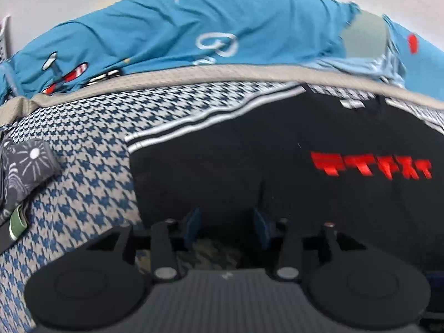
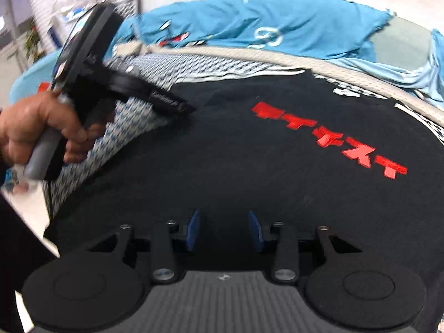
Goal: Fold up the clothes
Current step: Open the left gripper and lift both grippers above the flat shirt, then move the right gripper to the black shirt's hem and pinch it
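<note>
The black T-shirt [image 2: 249,166] lies flat, stretching far and right of both grippers, whose fingers stand spread and apparently empty, the right gripper [image 2: 224,229] nearer its middle.

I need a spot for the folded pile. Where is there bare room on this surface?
Little. The houndstooth cloth is bare left of the black shirt, between the beige band and the grey patterned item. The teal garment crowds the back; the black shirt fills the middle.

Black shirt [image 2: 249,172], red lettering [image 2: 330,138]; blue houndstooth cloth [image 1: 83,144].
</note>
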The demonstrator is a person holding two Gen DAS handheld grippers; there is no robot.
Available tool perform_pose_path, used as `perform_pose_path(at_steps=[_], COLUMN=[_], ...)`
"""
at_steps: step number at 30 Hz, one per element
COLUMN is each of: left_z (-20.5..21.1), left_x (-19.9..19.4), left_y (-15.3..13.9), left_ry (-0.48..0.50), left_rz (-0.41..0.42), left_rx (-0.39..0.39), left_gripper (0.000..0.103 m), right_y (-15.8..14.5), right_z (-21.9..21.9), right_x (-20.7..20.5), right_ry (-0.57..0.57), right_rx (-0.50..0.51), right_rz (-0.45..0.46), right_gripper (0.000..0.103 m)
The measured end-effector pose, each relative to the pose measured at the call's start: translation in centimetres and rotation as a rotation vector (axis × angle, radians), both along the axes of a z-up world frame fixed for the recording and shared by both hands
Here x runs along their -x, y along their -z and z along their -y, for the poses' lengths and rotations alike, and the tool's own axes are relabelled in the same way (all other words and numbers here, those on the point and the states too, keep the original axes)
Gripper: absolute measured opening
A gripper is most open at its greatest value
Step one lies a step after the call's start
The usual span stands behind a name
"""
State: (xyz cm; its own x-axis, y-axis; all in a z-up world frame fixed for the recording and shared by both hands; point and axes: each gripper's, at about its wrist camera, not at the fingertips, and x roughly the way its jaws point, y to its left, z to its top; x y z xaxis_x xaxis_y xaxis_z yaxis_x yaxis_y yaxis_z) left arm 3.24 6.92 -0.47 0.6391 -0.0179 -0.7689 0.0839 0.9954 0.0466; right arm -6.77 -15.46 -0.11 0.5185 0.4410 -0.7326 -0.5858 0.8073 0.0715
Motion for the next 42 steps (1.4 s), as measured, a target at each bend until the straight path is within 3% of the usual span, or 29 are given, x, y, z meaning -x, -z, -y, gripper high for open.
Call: perform_pose_path(at_steps=[6, 17, 24, 33, 42], left_z=[-0.5, -2.0, -2.4, -2.2, -1.7], left_x=[2.4, 5.7, 7.6, 10.2, 12.7], left_y=[0.2, 0.4, 0.1, 0.3, -0.6], left_ry=[0.019, -0.002, -0.030, -0.072, -0.111], left_rz=[-0.017, -0.055, -0.052, -0.065, -0.003], left_rx=[0.029, 0.023, 0.027, 0.057, 0.130], left_gripper=[0.047, 0.065, 0.071, 0.076, 0.076], right_y=[0.7, 0.5, 0.5, 0.5, 1.1], right_z=[0.5, 2.5, 3.4, 4.3, 4.8], right_x=[3.1, 7.3, 9.9, 13.7, 16.8], right_ry=[-0.007, 0.105, 0.154, 0.202, 0.232], right_rx=[0.077, 0.116, 0.148, 0.185, 0.190], right_rz=[0.057, 0.061, 0.067, 0.075, 0.017], right_gripper=[0.041, 0.044, 0.045, 0.045, 0.049])
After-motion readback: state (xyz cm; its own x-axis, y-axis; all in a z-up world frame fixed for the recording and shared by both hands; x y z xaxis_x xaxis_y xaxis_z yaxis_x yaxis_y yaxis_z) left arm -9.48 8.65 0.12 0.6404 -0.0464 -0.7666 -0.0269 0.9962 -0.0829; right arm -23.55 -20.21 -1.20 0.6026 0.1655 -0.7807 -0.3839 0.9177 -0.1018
